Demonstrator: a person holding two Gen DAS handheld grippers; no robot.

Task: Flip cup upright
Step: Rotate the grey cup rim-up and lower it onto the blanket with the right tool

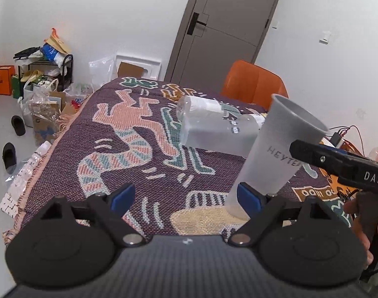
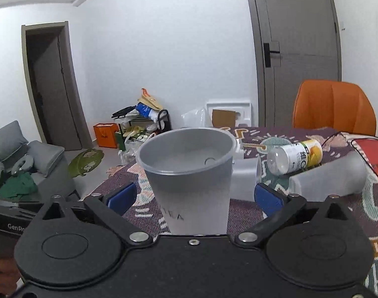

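both jaws stand wide. left gripper [image 1: 186, 196]: blue pads apart, nothing between them; the cup's base sits just beside its right pad [image 1: 248, 196]. right gripper [image 2: 193, 196]: pads spread on either side of the cup [image 2: 189, 173] with clear gaps, no contact seen. cup [image 1: 278, 149]: frosted, marked heytea, mouth up, tilted slightly in the left view, base on the patterned cloth [image 1: 129, 134] covering the desk, toward the near edge. other frosted cups [image 1: 213, 134] lie on their sides behind it. a labelled bottle [image 2: 295, 156] lies on its side nearer the far edge. an orange chair [image 2: 332, 106] stands beyond the far edge.
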